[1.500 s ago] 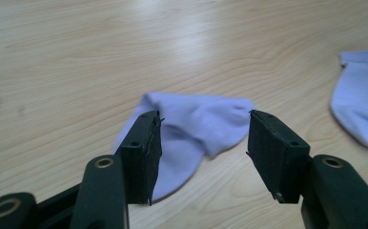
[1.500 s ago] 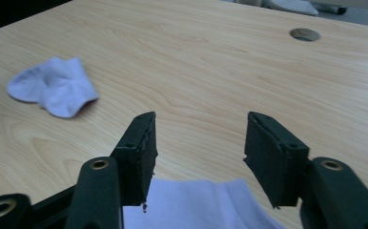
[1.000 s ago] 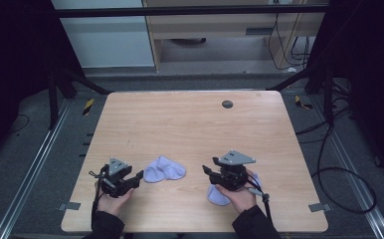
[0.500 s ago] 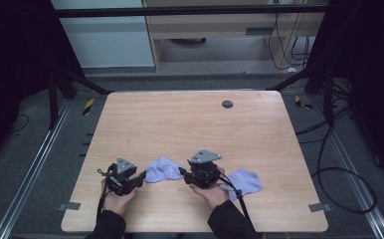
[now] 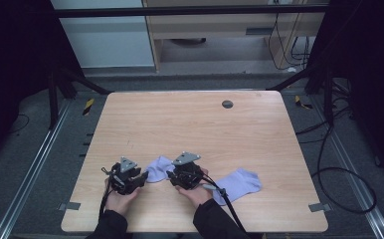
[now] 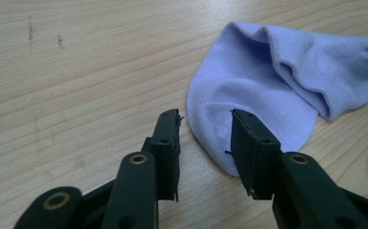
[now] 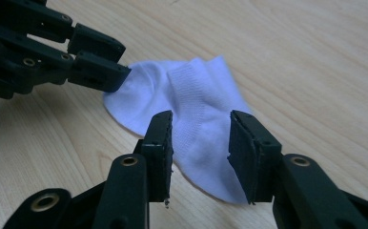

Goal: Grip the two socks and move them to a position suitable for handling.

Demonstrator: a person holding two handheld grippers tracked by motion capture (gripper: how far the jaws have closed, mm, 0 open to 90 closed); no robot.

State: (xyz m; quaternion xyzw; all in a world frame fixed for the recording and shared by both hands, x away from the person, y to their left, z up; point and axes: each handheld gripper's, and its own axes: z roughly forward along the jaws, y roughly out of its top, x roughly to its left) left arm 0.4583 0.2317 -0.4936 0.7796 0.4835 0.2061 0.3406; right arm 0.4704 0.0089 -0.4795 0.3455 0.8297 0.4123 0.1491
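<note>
A lavender sock [image 5: 158, 168] lies crumpled on the wooden table [image 5: 190, 124] near its front edge, between my two grippers. My left gripper [image 5: 141, 178] is at the sock's left end; in the left gripper view [image 6: 205, 117] its jaws stand open with the rounded end of the sock [image 6: 263, 90] just between the tips. My right gripper [image 5: 172, 175] faces it from the right, open [image 7: 199, 119], its jaws either side of the sock's ribbed part [image 7: 196, 95]. The left gripper's black jaws [image 7: 96, 62] touch the sock's far end there. A second lavender sock [image 5: 239, 183] lies flat to the right.
A small dark round grommet [image 5: 227, 104] sits in the table top near the back edge. The right gripper's cable [image 5: 230, 209] trails across the second sock toward the front edge. Dark frame posts and floor cables surround the table.
My right gripper has moved left, away from the right sock and over to the left sock. The right sock now lies spread flat. My left gripper has edged right toward the left sock.
</note>
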